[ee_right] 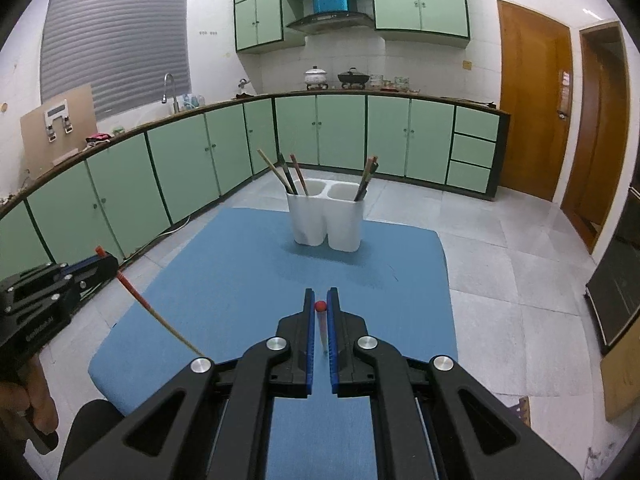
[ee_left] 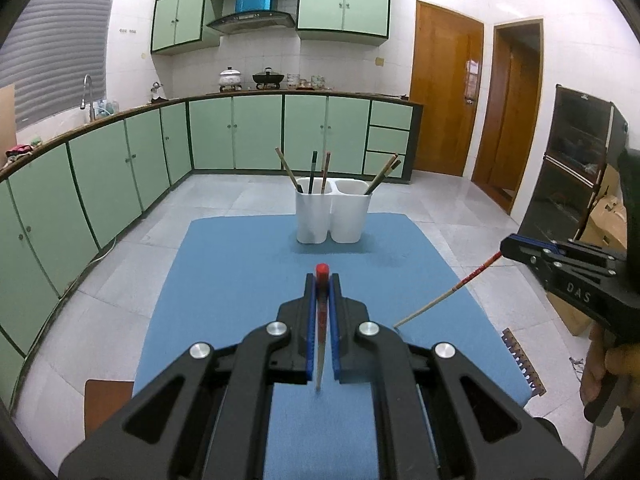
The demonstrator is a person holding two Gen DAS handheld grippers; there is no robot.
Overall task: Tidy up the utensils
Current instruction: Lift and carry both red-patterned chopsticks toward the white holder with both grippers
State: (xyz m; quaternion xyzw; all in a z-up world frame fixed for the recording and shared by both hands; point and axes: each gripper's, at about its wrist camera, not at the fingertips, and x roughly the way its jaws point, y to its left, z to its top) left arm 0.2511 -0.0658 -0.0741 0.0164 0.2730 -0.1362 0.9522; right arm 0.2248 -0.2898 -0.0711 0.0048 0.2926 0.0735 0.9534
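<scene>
A white two-compartment holder (ee_left: 332,216) (ee_right: 326,220) stands at the far end of the blue table (ee_left: 240,260) (ee_right: 240,264). Three chopsticks lean in its left compartment and two in its right. My left gripper (ee_left: 322,280) (ee_right: 108,260) is shut on a red-topped chopstick (ee_left: 321,320) (ee_right: 156,312), held above the near half of the table. My right gripper (ee_right: 320,294) (ee_left: 508,246) is shut on a second red-topped chopstick (ee_right: 321,320) (ee_left: 452,292), whose pale tip slants down towards the table. Both grippers point at the holder from a distance.
Green base cabinets (ee_left: 120,168) curve along the left and back. Wooden doors (ee_left: 444,100) are at the back right. A black cabinet (ee_left: 576,160) and cardboard boxes (ee_left: 608,216) stand to the right. A brown board (ee_left: 108,400) sits by the table's near left corner.
</scene>
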